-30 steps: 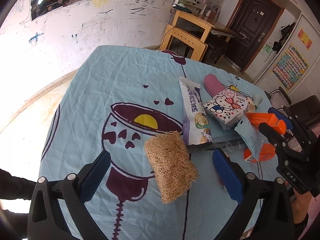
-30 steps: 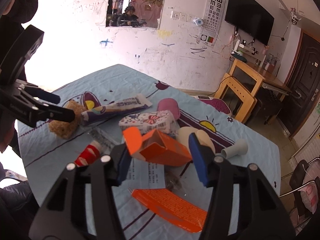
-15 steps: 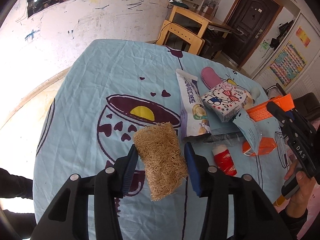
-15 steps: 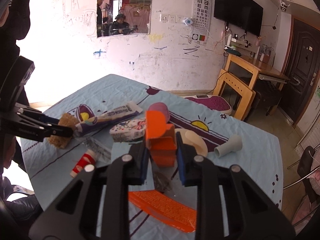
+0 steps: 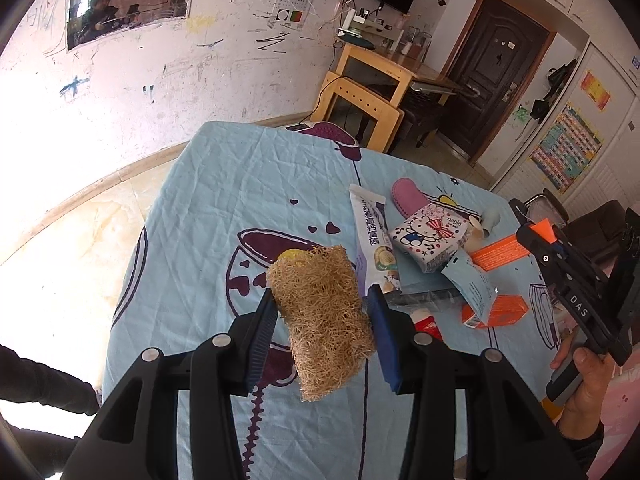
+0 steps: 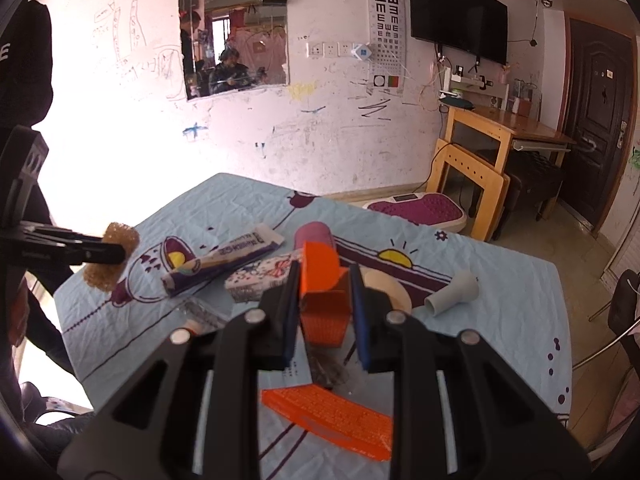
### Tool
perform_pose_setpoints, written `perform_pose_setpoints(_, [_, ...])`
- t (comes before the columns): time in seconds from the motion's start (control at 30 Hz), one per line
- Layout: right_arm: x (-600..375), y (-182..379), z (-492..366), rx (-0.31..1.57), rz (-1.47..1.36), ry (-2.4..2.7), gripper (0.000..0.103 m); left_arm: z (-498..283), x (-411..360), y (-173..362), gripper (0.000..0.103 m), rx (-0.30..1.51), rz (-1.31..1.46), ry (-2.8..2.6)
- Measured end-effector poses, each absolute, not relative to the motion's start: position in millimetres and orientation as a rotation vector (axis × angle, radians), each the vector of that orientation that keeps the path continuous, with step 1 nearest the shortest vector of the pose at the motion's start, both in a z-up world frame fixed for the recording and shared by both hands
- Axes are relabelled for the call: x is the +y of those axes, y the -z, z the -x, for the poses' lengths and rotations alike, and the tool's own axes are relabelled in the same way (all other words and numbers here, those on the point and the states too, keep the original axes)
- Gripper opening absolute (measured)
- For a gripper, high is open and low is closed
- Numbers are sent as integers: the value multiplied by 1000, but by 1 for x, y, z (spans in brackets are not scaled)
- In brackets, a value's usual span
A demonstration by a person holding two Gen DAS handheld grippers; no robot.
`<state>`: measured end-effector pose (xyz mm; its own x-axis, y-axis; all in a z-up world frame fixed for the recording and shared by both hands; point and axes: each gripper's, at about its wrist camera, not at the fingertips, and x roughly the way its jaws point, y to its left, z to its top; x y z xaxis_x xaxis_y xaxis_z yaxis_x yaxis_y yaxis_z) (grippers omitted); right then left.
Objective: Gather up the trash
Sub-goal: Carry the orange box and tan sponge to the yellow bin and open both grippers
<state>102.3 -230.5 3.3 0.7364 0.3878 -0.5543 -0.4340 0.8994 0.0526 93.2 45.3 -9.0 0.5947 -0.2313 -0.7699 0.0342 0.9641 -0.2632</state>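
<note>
My left gripper is shut on a tan loofah sponge and holds it above the blue tablecloth; the sponge also shows in the right wrist view. My right gripper is shut on an open orange carton, lifted off the table. On the cloth lie a purple-and-white snack bag, a Hello Kitty tissue pack, a flat orange box and a red-and-white tube.
A pink slipper, a grey cup, a pale blue leaflet and a second orange box also lie on the table. A wooden desk and a purple scale stand beyond the far edge.
Both grippers closed from open on their objects and have lifted them: the left raised the sponge off the cloth, the right raised the orange carton higher.
</note>
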Motion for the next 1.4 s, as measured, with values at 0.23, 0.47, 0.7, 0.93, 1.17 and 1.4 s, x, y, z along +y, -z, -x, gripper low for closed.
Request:
perform_pose_setpoints(0.23, [-257,-17,-96,555,-29,-439,21,-90,42,-3,42,888,237,177])
perform_pose_setpoints(0.47, [-299,-28,-81,515,-126,-383,21,-96,22,-12,42,871,221,230])
perform_pose_setpoints(0.7, [-360,-41,-48,463,-178,-258,21,-105,-20,-23,42,863,193,328])
perform_pose_setpoints(0.93, [-446,-31,5,444,-244,-57,21,-110,-82,-26,42,872,148,449])
perform_pose_setpoints(1.17, [-533,8,61,484,-343,171,21,-109,-151,-22,42,898,90,563])
perform_pose_setpoints(1.4, [-593,67,85,623,-435,365,22,-97,-230,-13,42,942,36,716])
